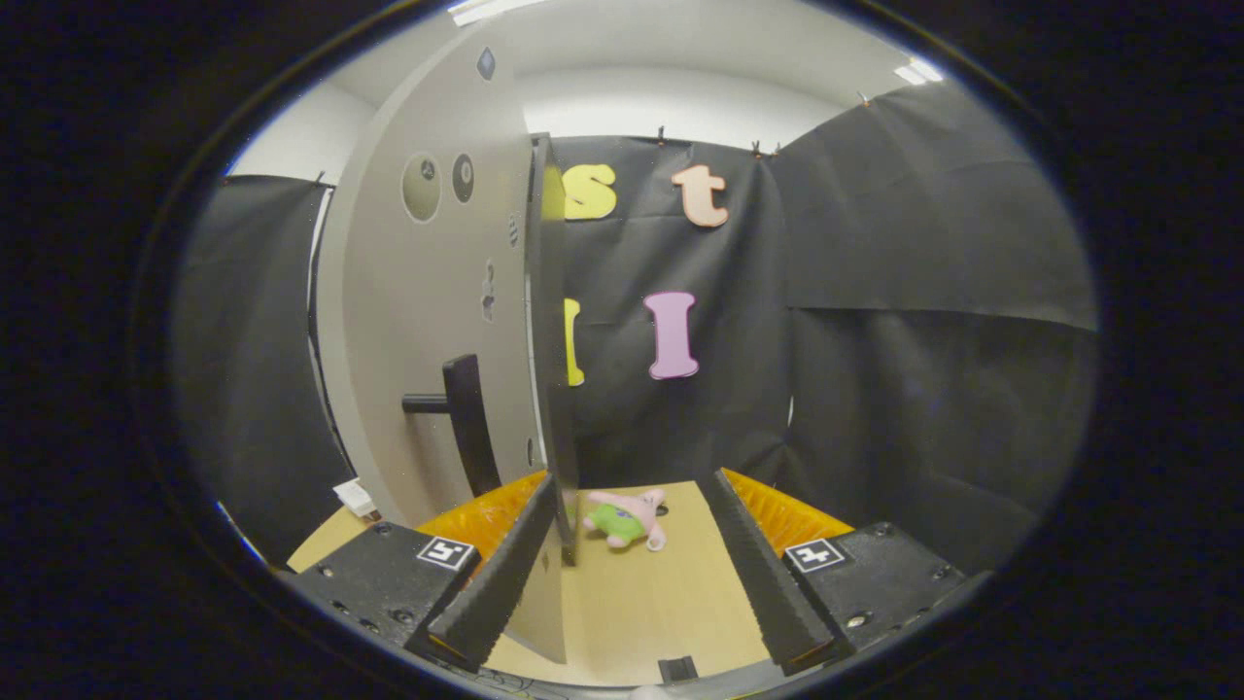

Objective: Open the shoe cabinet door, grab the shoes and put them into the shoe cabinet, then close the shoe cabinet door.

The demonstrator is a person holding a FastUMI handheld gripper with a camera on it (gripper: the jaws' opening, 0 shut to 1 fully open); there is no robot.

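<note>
The grey shoe cabinet door (428, 321) stands swung out, seen nearly edge-on, with a dark bar handle (466, 418) on its face. Its dark free edge (552, 321) runs down to the wooden floor just inside my left finger (505, 574). My gripper (632, 496) is open, its fingers spread wide, the door's lower corner lying between them close to the left one. Neither finger presses on anything.
A pink and green plush toy (627, 520) lies on the wooden floor (661, 603) just beyond the fingers. A small white object (355, 498) sits on the floor left of the door. Black cloth walls close the booth behind and to the right.
</note>
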